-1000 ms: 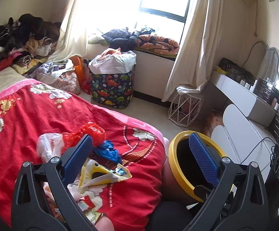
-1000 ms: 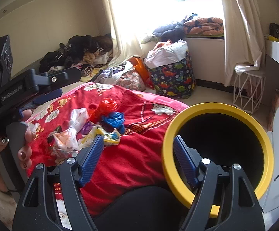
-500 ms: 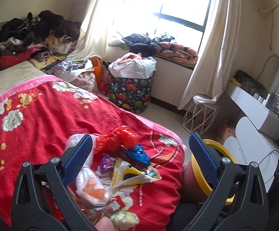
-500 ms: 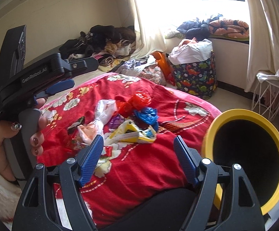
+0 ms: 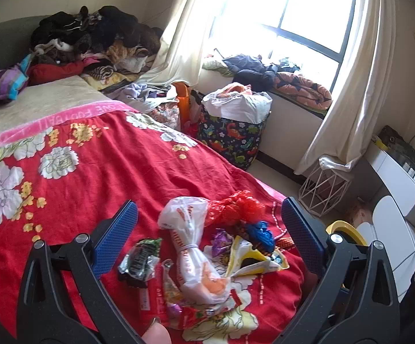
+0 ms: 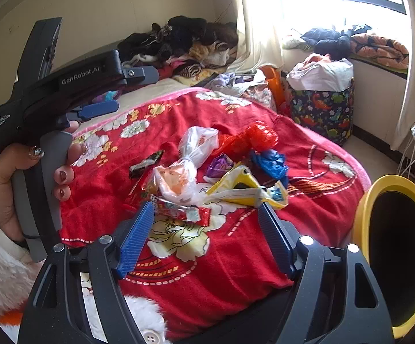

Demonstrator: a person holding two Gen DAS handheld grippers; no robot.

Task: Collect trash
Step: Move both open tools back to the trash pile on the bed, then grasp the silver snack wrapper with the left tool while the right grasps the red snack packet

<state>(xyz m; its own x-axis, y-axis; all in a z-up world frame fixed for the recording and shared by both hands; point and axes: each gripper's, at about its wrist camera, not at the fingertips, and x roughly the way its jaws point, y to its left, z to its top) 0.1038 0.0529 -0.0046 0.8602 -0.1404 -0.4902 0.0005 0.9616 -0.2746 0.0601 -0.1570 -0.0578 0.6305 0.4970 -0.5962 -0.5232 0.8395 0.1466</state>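
Trash pile (image 6: 207, 172) lies on red bedspread (image 6: 236, 258), near bed's corner by yellow-rimmed bin (image 6: 365, 215). Approach step, nothing picked yet. Left gripper (image 5: 207, 238), right gripper (image 6: 204, 235): fingers wide apart, empty. Next: lower over red wrapper (image 6: 184, 212), pinch, carry to bin.

home bedroom: bed with red floral blanket (image 5: 115, 157), clothes pile (image 5: 92, 37), curtained window (image 5: 307, 20), laundry bag (image 5: 233, 134).

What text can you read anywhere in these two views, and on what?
"GenRobot.AI": black body of the left tongs.
"Data Acquisition System": same tongs, rear end.
"LOVE FOOTBALL", seen upside down: pink border of the red flowered blanket.
Print on the white plastic bag and the red snack wrapper: too blurred to read.
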